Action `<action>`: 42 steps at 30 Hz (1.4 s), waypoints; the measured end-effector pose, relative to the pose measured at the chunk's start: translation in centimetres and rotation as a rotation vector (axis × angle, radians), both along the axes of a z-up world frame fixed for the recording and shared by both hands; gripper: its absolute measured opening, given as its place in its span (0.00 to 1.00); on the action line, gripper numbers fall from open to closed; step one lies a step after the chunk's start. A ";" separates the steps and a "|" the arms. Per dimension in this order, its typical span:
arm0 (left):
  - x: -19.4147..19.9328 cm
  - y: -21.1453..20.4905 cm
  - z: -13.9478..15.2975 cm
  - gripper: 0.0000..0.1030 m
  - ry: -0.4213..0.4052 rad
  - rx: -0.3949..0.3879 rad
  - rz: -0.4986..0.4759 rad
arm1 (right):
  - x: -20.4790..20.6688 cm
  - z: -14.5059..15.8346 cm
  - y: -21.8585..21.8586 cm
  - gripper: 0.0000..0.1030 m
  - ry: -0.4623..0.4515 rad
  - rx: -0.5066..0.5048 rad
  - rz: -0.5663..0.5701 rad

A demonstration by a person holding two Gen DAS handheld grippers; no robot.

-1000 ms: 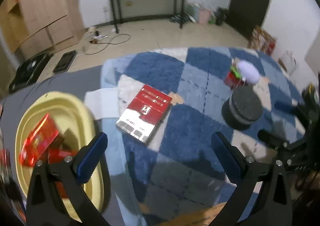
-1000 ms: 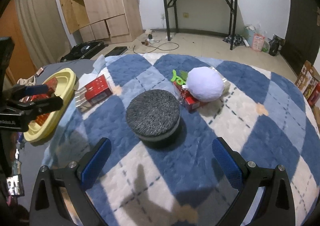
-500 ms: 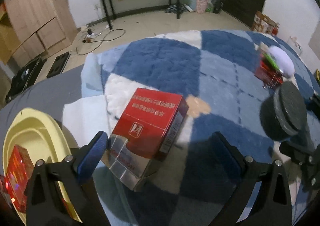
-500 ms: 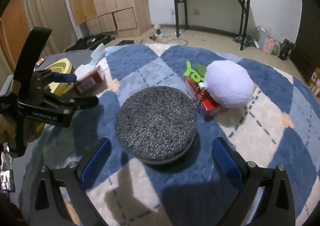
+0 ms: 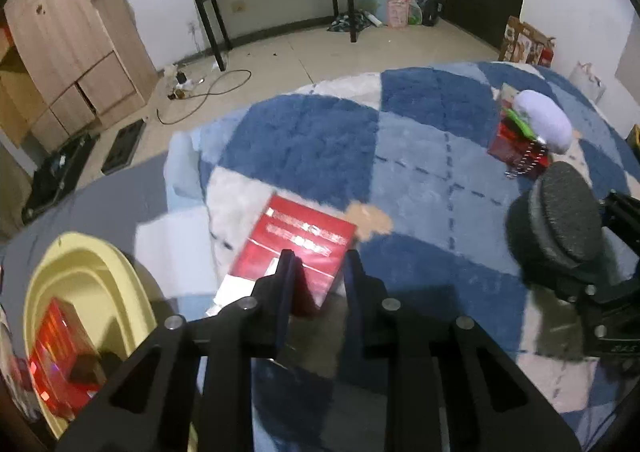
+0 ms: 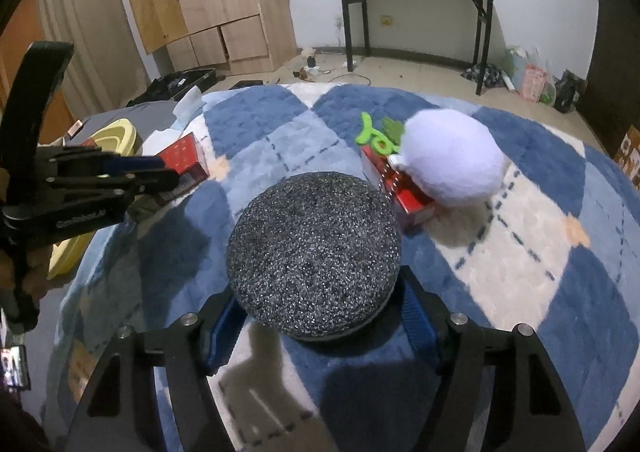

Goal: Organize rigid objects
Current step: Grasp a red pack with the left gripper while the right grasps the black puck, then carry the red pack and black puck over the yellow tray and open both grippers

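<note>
A red flat box point(image 5: 298, 240) lies on the blue checked blanket point(image 5: 400, 156). My left gripper point(image 5: 320, 272) is closing on the box's near right corner, and its pads sit against it. The right wrist view shows the same grip from the side, the left gripper point(image 6: 160, 174) clamped on the box point(image 6: 186, 156). A dark grey speckled round puck point(image 6: 314, 258) rests in the middle of the blanket. My right gripper point(image 6: 320, 312) is closing around the puck's near half, blue pads against its sides. In the left wrist view the puck point(image 5: 560, 220) is at the right.
A yellow basin point(image 5: 100, 276) holding a red packet point(image 5: 60, 348) stands at the left on grey cloth. Behind the puck a white plush ball point(image 6: 452, 156) lies on a small red box point(image 6: 412, 200) beside a green plastic piece point(image 6: 374, 136). Floor, desk and wardrobe lie beyond.
Both grippers came down and forward with wide jaws, then closed. The left now pinches the red box's corner and the right hugs the grey puck.
</note>
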State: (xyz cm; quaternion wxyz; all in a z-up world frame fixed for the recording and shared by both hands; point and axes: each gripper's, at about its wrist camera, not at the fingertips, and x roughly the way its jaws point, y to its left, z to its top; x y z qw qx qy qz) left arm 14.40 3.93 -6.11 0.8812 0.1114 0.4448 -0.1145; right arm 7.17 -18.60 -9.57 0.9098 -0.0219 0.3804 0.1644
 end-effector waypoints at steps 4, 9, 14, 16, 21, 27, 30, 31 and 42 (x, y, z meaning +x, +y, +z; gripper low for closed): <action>1.4 0.9 0.4 0.39 0.026 -0.004 -0.029 | 0.1 -0.1 0.1 0.69 0.001 0.003 -0.001; 2.6 1.0 -0.1 0.54 0.042 0.034 -0.054 | 0.2 -0.7 0.2 0.69 0.011 -0.001 -0.002; 3.5 2.0 -1.1 0.62 0.056 0.021 0.007 | 0.2 -0.7 0.0 0.69 0.009 0.007 -0.002; 3.5 2.6 -1.9 0.63 0.079 0.007 0.037 | 0.1 -0.8 -0.1 0.69 0.010 0.010 -0.002; 3.0 3.3 -1.8 0.49 0.077 -0.059 0.069 | 0.1 -0.8 -0.1 0.69 0.010 0.020 -0.008; 1.7 3.7 -0.9 0.24 0.113 -0.092 0.077 | 0.0 -0.5 -0.3 0.66 0.006 0.019 -0.016; -0.3 3.4 0.9 0.24 0.078 -0.102 0.083 | -0.5 0.3 -0.6 0.65 -0.012 0.021 -0.031; -1.2 3.3 1.8 0.24 0.065 -0.105 0.084 | -0.8 0.9 -0.7 0.65 -0.027 0.029 -0.035; -13.3 3.4 13.7 0.24 -0.183 -0.232 0.214 | -6.0 4.7 -0.4 0.65 -0.146 0.076 -0.006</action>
